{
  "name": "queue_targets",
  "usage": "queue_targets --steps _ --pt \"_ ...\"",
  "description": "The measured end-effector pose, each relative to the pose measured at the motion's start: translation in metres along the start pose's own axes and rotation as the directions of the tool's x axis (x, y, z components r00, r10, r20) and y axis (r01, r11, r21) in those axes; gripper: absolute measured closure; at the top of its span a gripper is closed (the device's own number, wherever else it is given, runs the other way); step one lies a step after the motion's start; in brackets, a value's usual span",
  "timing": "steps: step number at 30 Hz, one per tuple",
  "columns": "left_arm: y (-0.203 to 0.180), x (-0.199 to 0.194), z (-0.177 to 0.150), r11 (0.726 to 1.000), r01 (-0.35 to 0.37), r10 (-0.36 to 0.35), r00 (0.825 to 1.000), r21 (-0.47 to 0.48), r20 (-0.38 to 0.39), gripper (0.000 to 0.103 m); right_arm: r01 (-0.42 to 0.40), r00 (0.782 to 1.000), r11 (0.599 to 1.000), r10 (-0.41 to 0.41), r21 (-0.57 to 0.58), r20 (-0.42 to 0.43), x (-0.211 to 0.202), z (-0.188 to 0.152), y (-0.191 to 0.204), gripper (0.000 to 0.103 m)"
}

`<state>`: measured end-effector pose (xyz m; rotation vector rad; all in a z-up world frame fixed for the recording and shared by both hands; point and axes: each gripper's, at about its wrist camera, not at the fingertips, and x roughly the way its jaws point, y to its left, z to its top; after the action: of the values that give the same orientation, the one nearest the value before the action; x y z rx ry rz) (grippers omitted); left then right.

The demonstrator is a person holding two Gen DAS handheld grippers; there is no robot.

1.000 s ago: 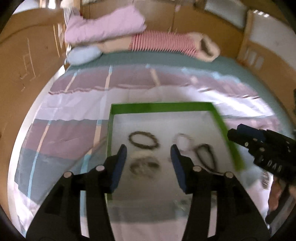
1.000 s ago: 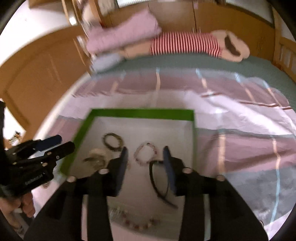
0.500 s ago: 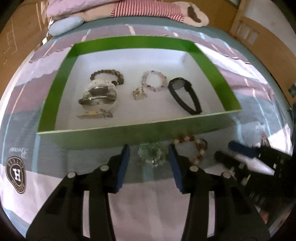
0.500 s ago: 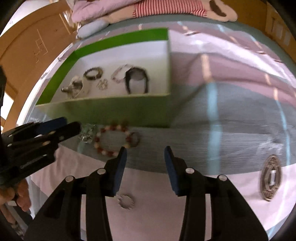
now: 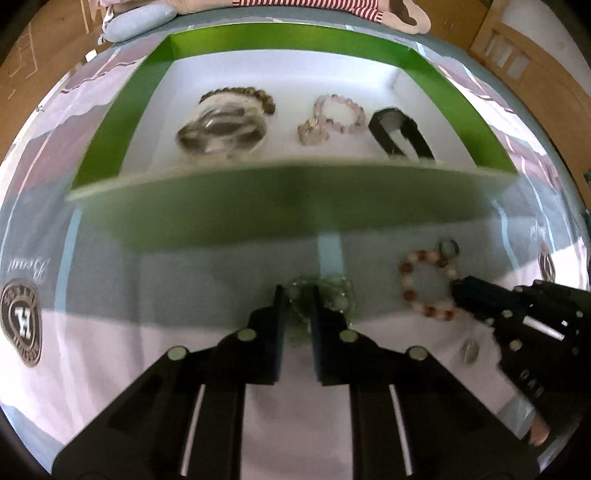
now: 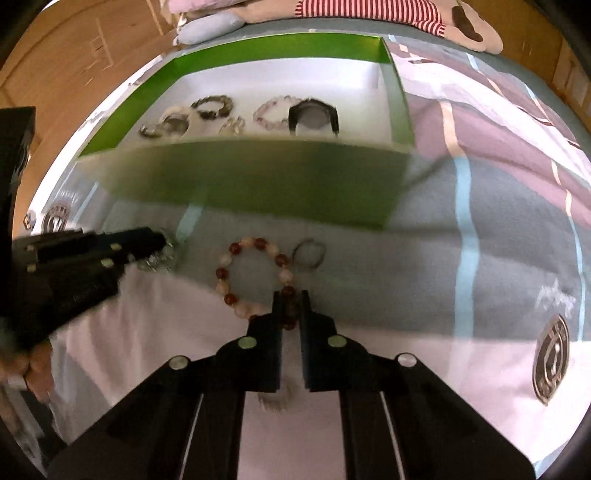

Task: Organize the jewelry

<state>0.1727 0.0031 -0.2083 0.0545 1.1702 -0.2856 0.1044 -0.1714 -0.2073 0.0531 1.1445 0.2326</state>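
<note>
A green box (image 5: 295,199) with a white floor stands on the bed. It holds a clear bangle (image 5: 221,133), a brown bead bracelet (image 5: 255,92), a pink bead bracelet (image 5: 354,112) and a black watch band (image 5: 399,133). In front of the box lies a pale green crystal bracelet (image 5: 338,291). My left gripper (image 5: 297,291) is closing its jaws and pinches it. Beside it a red and white bead bracelet (image 6: 221,273) lies flat. My right gripper (image 6: 290,297) is closing its jaws tight on one of its near beads. A small ring (image 6: 293,254) touches that bracelet.
A small toothed ring (image 6: 275,400) lies on the white sheet under my right gripper. Round printed badges (image 5: 22,325) mark the bedspread. A pillow (image 5: 136,18) and a striped plush toy (image 6: 369,13) lie at the head, with wooden bed rails (image 5: 506,55) at the right.
Both grippers dropped from above the box to the bedspread in front of it. Their jaws went from wide apart to pinched, left on the green bracelet, right on the red and white one.
</note>
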Motion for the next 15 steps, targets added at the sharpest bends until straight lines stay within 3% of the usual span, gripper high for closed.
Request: queue_targets --steps 5,9,11,13,14,15 --pt "0.016 -0.04 -0.036 0.999 0.044 -0.043 0.998 -0.016 0.053 0.091 -0.044 0.997 0.999 0.044 0.002 0.056 -0.037 -0.026 -0.009 0.095" --pt "0.026 -0.051 -0.044 1.0 0.009 -0.008 0.998 -0.013 0.063 0.09 0.005 0.998 0.999 -0.007 0.04 0.06 -0.041 -0.029 -0.027 0.095" --pt "0.029 -0.054 -0.047 1.0 -0.017 0.018 0.998 -0.019 0.067 0.081 -0.001 0.997 0.997 -0.005 0.075 0.076 -0.046 -0.027 -0.035 0.095" --pt "0.032 -0.06 -0.052 0.999 -0.026 0.028 0.997 -0.02 0.078 0.069 0.024 0.994 0.994 -0.036 0.107 0.105 -0.057 -0.028 -0.044 0.084" --pt "0.031 -0.062 -0.052 0.999 -0.036 0.037 0.996 -0.012 0.085 0.063 0.046 0.992 0.992 -0.06 0.117 0.114 -0.06 -0.028 -0.046 0.068" --pt "0.028 -0.062 -0.053 0.999 -0.042 0.042 0.995 0.0 0.089 0.062 0.055 0.991 0.991 -0.07 0.123 0.118 -0.061 -0.028 -0.047 0.06"
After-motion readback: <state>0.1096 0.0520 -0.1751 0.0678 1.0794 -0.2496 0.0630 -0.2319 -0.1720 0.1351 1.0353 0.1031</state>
